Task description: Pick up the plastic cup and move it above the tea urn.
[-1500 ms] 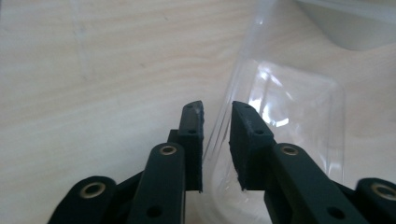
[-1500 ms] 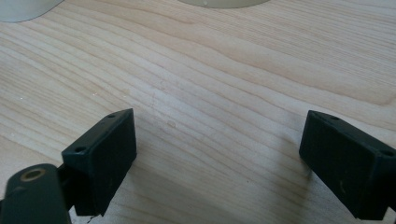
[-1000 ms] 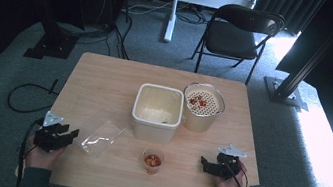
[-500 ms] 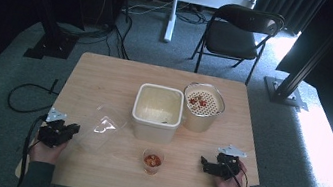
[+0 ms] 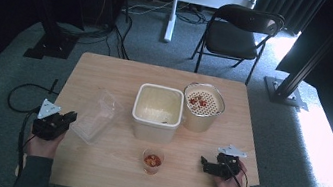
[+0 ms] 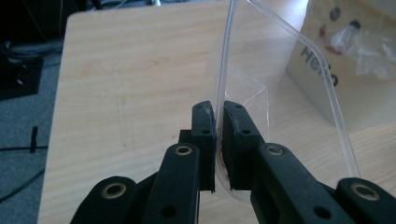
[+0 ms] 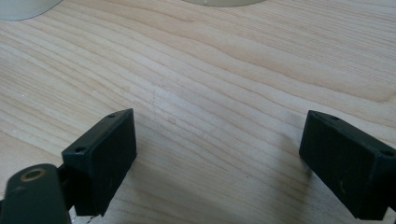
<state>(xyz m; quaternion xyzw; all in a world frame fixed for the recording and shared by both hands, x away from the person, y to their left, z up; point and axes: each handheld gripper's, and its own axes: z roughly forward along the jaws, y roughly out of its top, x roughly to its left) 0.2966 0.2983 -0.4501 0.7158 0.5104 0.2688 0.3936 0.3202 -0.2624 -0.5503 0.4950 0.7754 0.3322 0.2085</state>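
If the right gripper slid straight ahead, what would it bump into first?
Probably the small clear glass cup holding red pieces; the right gripper points left across bare table toward it, though depth is unclear.

clear plastic container, empty, tilted up, near table's left edge

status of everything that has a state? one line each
left gripper: shut on the clear plastic container's rim, jaws just closed
clear plastic container: empty, tilted, held at one edge
right gripper: open, nothing between the jaws
cream square tub: open-topped, upright
round strainer pot: upright, few red pieces inside
small glass cup: upright, red pieces inside
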